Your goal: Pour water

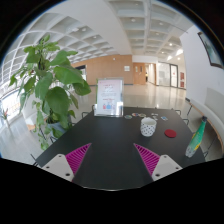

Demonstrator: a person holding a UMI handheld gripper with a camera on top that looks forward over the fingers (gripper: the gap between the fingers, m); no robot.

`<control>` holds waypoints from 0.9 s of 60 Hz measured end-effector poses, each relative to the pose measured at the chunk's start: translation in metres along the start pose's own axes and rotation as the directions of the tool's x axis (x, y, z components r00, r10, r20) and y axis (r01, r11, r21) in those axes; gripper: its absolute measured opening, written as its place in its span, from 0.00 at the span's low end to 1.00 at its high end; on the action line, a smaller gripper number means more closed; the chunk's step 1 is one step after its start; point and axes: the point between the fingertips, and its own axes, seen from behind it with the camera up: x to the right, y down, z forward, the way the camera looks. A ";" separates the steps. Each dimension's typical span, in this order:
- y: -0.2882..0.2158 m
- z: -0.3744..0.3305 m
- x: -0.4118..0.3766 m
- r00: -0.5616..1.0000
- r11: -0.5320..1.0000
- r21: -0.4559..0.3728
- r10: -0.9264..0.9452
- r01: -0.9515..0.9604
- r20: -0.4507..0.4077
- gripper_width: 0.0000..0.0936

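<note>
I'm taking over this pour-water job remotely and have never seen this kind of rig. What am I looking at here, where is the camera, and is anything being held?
There is no robot arm. A person carries a hand-held gripper with two fingers, and the single picture comes from a wide-angle camera mounted on it, looking forward along those fingers. The two pink pads low in the view are the fingers' inner faces. They stand wide apart, with nothing between them, so nothing is held.

Beyond the fingers is a dark table. On it stand a small white patterned cup, a small red object beside it, a sign stand at the far edge, and a greenish bottle-like item at the side. A leafy plant stands by the table.
</note>
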 end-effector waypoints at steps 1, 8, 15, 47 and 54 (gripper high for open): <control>0.000 -0.005 0.006 1.000 1.000 -0.003 0.000 0.000 -0.003 0.90; 0.010 -0.012 0.029 1.000 1.000 -0.021 -0.005 0.004 -0.028 0.90; 0.032 -0.015 0.059 0.997 0.998 -0.050 -0.036 0.033 -0.063 0.90; 0.107 -0.040 0.292 0.928 0.992 -0.118 -0.015 -0.032 -0.373 0.91; 0.088 -0.022 0.344 0.903 0.998 -0.053 0.005 -0.031 -0.429 0.90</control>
